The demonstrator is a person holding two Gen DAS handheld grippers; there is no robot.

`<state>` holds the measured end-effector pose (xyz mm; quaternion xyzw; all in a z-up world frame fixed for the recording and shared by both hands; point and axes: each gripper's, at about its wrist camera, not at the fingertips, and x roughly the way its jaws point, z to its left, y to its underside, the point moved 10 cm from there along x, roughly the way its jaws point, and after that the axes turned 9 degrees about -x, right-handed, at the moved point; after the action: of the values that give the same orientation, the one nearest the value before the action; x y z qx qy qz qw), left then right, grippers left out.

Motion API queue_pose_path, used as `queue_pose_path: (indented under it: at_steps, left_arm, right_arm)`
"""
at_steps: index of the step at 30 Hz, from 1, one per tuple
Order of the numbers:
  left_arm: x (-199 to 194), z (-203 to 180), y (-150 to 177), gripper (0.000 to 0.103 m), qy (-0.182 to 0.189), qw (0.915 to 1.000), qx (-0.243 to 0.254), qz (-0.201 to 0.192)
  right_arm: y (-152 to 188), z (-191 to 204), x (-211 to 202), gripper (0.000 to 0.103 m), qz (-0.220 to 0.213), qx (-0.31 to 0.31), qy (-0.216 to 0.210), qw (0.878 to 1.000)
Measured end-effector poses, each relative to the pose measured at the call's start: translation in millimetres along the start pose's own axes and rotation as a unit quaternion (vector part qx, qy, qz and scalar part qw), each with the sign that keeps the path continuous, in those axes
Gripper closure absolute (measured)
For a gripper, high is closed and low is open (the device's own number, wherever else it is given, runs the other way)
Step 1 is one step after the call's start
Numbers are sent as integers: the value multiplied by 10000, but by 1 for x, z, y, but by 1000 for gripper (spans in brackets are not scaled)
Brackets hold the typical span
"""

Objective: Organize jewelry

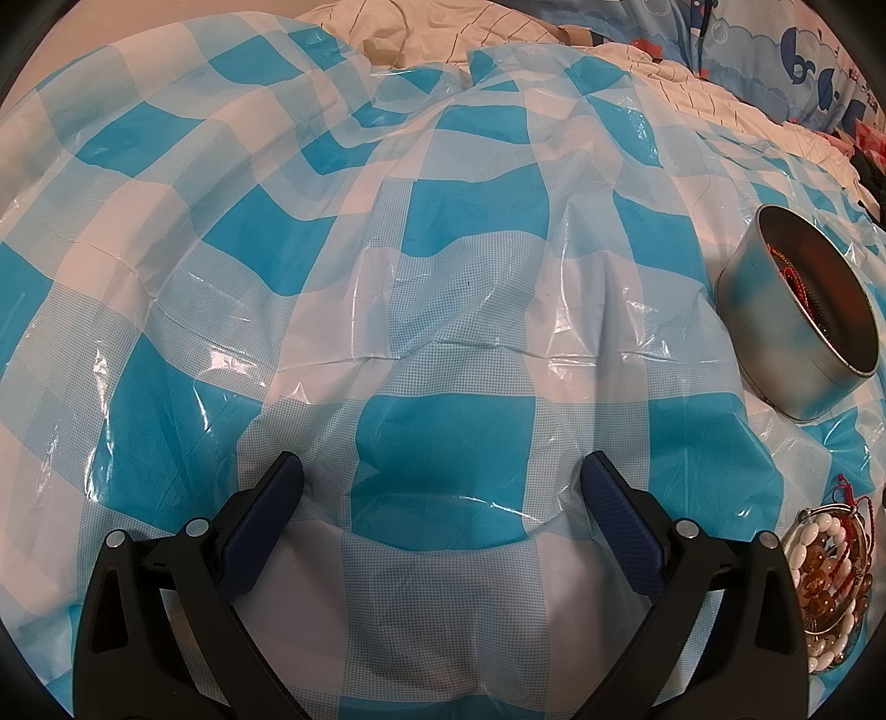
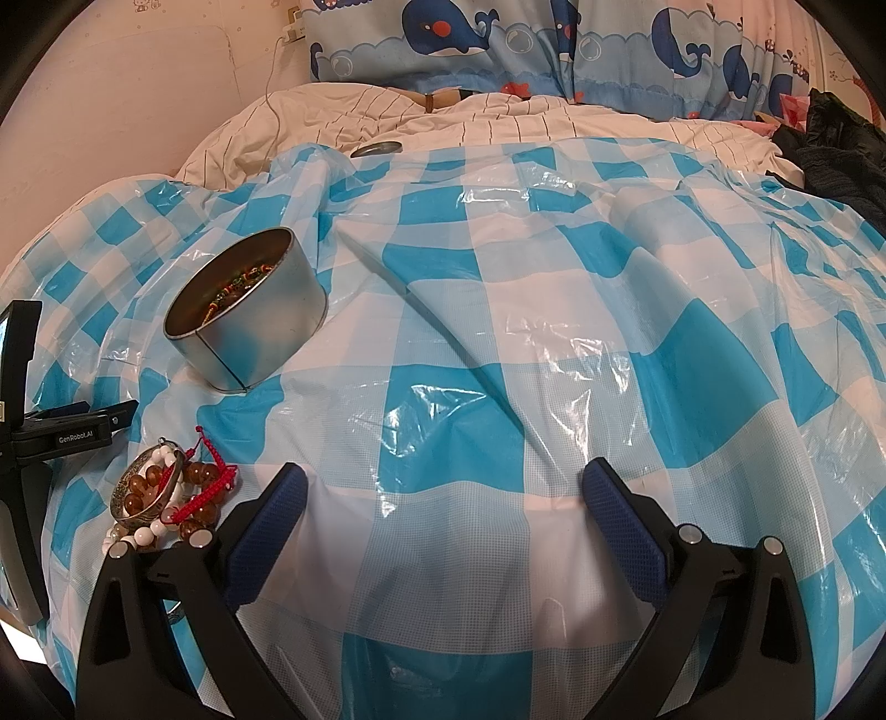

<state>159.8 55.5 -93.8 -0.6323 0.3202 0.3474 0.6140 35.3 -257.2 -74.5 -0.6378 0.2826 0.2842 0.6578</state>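
Note:
A round metal tin (image 1: 797, 315) (image 2: 246, 310) stands open on the blue-and-white checked plastic sheet (image 1: 443, 232) (image 2: 498, 310), with beaded jewelry inside. A pile of jewelry (image 1: 830, 576) (image 2: 166, 493) lies on the sheet nearer me: amber beads, white beads, a silver bangle and red cord bracelets. My left gripper (image 1: 440, 476) is open and empty, left of the pile. My right gripper (image 2: 443, 487) is open and empty, right of the pile. The left gripper's body (image 2: 33, 421) shows at the right wrist view's left edge.
The sheet covers a bed with a striped cream duvet (image 2: 498, 119). A round tin lid (image 2: 376, 148) lies at the sheet's far edge. Whale-print pillows (image 2: 498, 44) stand behind. Dark clothing (image 2: 841, 149) lies at the far right. A cable (image 2: 274, 99) hangs by the wall.

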Motion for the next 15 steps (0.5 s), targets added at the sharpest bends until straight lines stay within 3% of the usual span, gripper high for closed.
queue_pose_path:
  at_steps: [15]
  left_arm:
    - [0, 0, 0, 7, -1, 10000, 1, 0]
  right_arm:
    - [0, 0, 0, 7, 4, 0, 2, 10000]
